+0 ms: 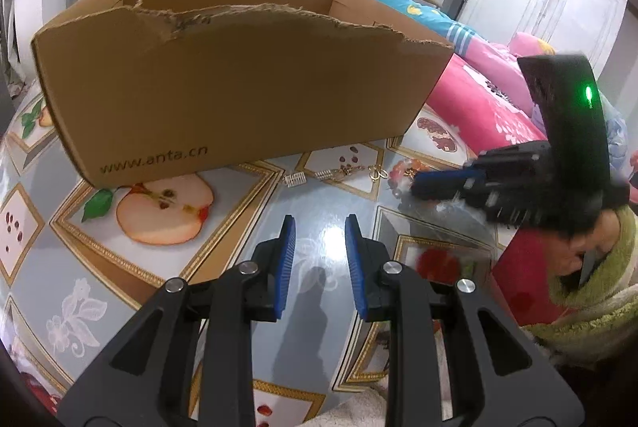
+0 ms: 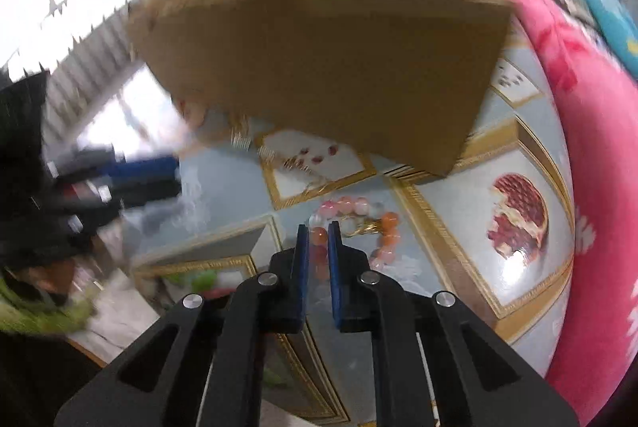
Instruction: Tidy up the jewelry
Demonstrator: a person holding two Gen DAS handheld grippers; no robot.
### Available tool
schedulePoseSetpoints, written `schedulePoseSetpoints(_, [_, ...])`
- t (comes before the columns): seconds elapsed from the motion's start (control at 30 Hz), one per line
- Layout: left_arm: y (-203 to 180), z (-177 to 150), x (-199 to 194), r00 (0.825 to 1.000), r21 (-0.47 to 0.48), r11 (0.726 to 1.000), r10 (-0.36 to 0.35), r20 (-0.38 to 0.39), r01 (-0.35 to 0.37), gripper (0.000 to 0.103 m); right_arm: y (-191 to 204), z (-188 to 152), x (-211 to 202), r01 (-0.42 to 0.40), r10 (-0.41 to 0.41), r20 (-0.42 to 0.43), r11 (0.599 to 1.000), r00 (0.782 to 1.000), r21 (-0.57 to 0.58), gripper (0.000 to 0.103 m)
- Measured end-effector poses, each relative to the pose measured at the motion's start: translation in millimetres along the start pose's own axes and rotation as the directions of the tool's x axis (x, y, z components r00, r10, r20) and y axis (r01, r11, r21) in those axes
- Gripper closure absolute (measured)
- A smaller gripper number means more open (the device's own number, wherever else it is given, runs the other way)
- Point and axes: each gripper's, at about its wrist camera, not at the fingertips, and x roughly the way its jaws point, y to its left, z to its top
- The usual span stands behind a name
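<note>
The counter, covered in a fruit-print cloth, carries 1 cardboard box with a torn front rim; its contents are hidden. Before the box lie 2 silver clips and a gold chain piece. A bead bracelet lies near the box corner. The right claw sits astride its beads, fingers narrowly apart. The left claw hangs apart, holding nothing.
</note>
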Motion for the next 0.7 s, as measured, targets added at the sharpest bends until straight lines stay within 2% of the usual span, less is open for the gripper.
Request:
schedulePoseSetpoints(0.1, [-0.5, -2.9, -2.2, 1.000, -0.009, 1.000, -0.021, 0.002, 0.021, 0.079, -30.2, 6.2, -25.9, -0.087, 0.075, 0.085, 0.985, 0.994, 0.151, 0.093])
schedulePoseSetpoints(0.17, [-0.3, -6.5, -4.3, 0.999, -0.018, 0.999, -0.047, 0.004, 0.047, 0.079, -52.2, 10.7, -45.8, -0.175, 0.137, 0.164, 0.952, 0.977, 0.249, 0.093])
schedulePoseSetpoints(0.23, [-0.3, -10.6, -6.3, 0.997, -0.024, 0.997, -0.077, 0.002, 0.077, 0.079, -60.5, 15.6, -58.7, -0.236, 0.179, 0.214, 0.930, 0.960, 0.283, 0.093])
schedulePoseSetpoints(0.3, [-3.1, -13.4, -8.6, 0.995, -0.021, 0.995, -0.099, 0.000, 0.099, 0.079, -51.7, 23.7, -64.8, -0.295, 0.232, 0.238, 0.915, 0.943, 0.277, 0.093])
schedulePoseSetpoints(0.4, [-9.4, -18.0, -12.4, 0.991, -0.017, 0.991, -0.130, -0.002, 0.130, 0.079, -15.2, 35.6, -52.8, -0.349, 0.305, 0.213, 0.912, 0.928, 0.216, 0.093])
schedulePoseSetpoints(0.5, [-14.2, -26.4, -16.9, 0.988, -0.023, 0.988, -0.156, -0.005, 0.155, 0.079, 18.5, 51.0, -25.1, -0.424, 0.398, 0.166, 0.890, 0.902, 0.169, 0.093])
schedulePoseSetpoints(0.57, [-16.5, -31.8, -18.4, 0.988, -0.028, 0.988, -0.152, -0.008, 0.152, 0.079, 45.8, 57.9, -2.9, -0.490, 0.475, 0.128, 0.858, 0.871, 0.153, 0.093])
schedulePoseSetpoints(0.6, [-16.9, -33.7, -19.7, 0.989, -0.032, 0.988, -0.149, -0.009, 0.149, 0.079, 59.0, 63.8, 8.8, -0.529, 0.516, 0.122, 0.835, 0.848, 0.148, 0.093])
schedulePoseSetpoints(0.67, [-15.9, -36.1, -22.3, 0.990, -0.042, 0.990, -0.138, -0.009, 0.137, 0.079, 76.7, 69.5, 24.1, -0.568, 0.557, 0.113, 0.809, 0.823, 0.150, 0.093])
schedulePoseSetpoints(0.7, [-14.2, -37.3, -23.6, 0.992, -0.047, 0.990, -0.130, -0.009, 0.129, 0.079, 83.4, 70.7, 31.7, -0.576, 0.568, 0.099, 0.802, 0.817, 0.156, 0.093])
